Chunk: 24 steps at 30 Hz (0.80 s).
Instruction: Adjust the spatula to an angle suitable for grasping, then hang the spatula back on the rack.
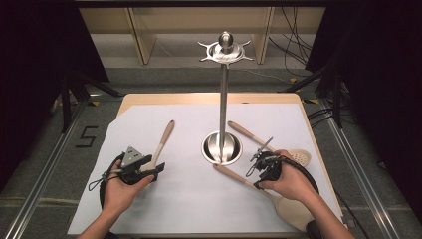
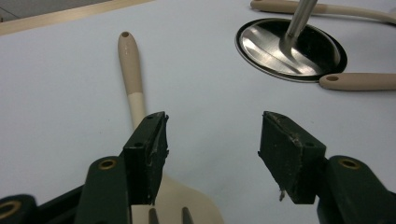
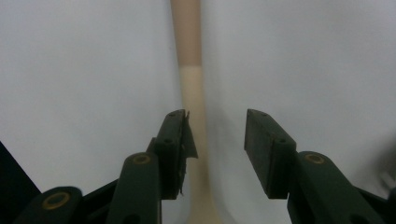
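Both spatula (image 2: 135, 93) and spoon (image 3: 192, 93) heads sit partly hidden.

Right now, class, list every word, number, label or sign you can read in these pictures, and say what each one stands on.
"5": black mark on the grey floor left of the table.
No other readable text: none on the utensils, the metal stand or the grippers.

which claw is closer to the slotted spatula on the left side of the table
Left. The left claw is open right over the slotted spatula, one jaw above its blade. The right claw is across the table, past the metal stand, over a spoon handle.
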Motion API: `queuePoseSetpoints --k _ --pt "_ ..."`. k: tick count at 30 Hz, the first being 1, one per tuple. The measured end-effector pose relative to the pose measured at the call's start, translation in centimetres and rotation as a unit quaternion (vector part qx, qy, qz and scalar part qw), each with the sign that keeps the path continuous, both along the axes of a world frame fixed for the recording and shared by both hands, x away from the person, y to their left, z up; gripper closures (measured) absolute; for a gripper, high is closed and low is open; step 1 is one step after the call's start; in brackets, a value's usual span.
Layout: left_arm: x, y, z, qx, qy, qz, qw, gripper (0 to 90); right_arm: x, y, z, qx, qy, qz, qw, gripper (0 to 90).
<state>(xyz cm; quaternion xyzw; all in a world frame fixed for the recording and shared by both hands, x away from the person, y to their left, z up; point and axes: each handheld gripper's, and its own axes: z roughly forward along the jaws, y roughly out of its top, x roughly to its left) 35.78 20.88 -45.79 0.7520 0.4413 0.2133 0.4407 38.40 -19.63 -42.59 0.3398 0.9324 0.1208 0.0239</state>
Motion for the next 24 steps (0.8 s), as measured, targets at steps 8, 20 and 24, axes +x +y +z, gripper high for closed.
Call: queuePoseSetpoints --k 8,20,24 --pt "-0.2 0.4 0.1 0.005 -0.007 0.006 0.9999 40.8 0.1 0.5 0.0 -0.015 0.005 0.014 0.9998 59.2" --pt "0.2 -0.2 0.2 0.002 -0.008 -0.001 1.0000 40.8 -0.1 0.5 -1.3 -0.045 0.051 0.037 0.9970 58.2" --pt "0.3 -0.2 0.0 0.000 -0.004 -0.009 1.0000 40.8 -0.3 0.6 -1.6 -0.050 0.052 0.040 0.9966 58.2"
